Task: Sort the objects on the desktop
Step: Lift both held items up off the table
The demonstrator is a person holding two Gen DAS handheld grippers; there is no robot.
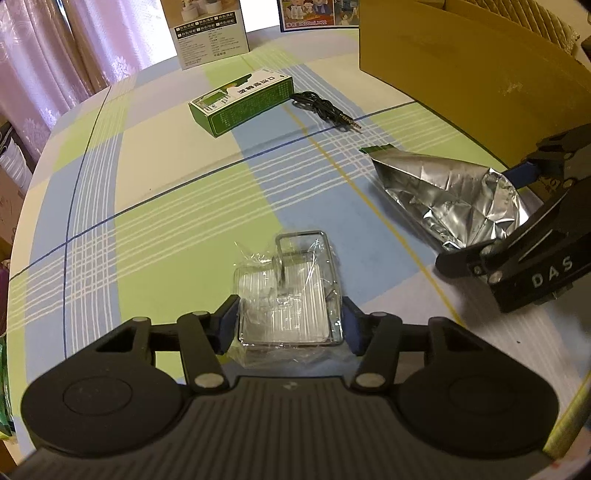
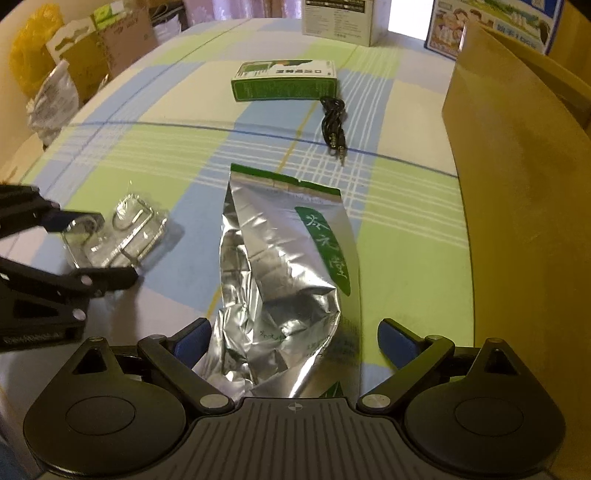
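My left gripper (image 1: 289, 325) is shut on a clear phone case in crinkled plastic wrap (image 1: 291, 295), its blue pads pressing both sides; the case also shows in the right wrist view (image 2: 122, 232) between the left gripper's fingers (image 2: 92, 277). My right gripper (image 2: 293, 341) is open around the near end of a silver foil bag with green print (image 2: 288, 273); its pads stand apart from the bag's sides. The bag lies flat on the checked tablecloth and shows in the left wrist view (image 1: 450, 199). A green box (image 1: 242, 101) and a black audio cable (image 1: 325, 109) lie farther off.
A large brown cardboard box (image 1: 461, 62) stands along the right side, also in the right wrist view (image 2: 517, 177). White printed boxes (image 1: 210, 29) stand at the table's far edge. Cardboard and bags (image 2: 74, 66) sit beyond the left table edge.
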